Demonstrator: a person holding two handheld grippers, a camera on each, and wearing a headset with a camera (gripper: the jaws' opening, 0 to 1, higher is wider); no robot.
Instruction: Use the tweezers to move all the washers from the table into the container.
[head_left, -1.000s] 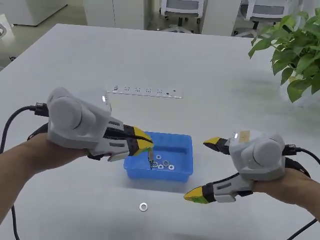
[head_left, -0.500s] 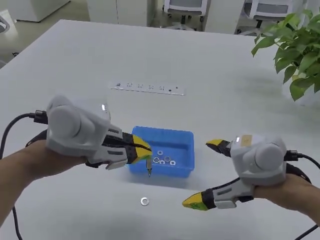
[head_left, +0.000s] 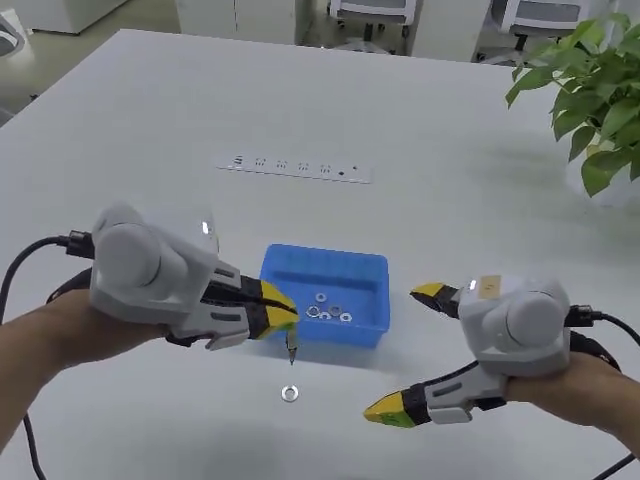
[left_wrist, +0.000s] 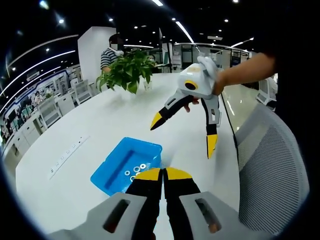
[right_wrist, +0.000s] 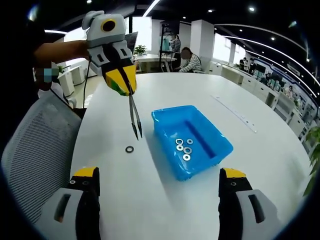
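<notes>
While the left gripper (head_left: 285, 310) is clamped on the tweezers (head_left: 291, 345), their tips hang near the loose washer (head_left: 289, 393) beside the blue container (head_left: 300, 275) — right gripper (head_left: 393, 351) gapes wide.

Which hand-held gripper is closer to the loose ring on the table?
Left. The left hand-held gripper holds tweezers tipped beside the washer; the right hand-held gripper is open, farther off.

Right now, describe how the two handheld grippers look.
The left gripper and right gripper match: rounded light-grey housings, black jaws with yellow tips, and a black cable trailing from each rear. The right one carries a small tan sticker on top.
</notes>
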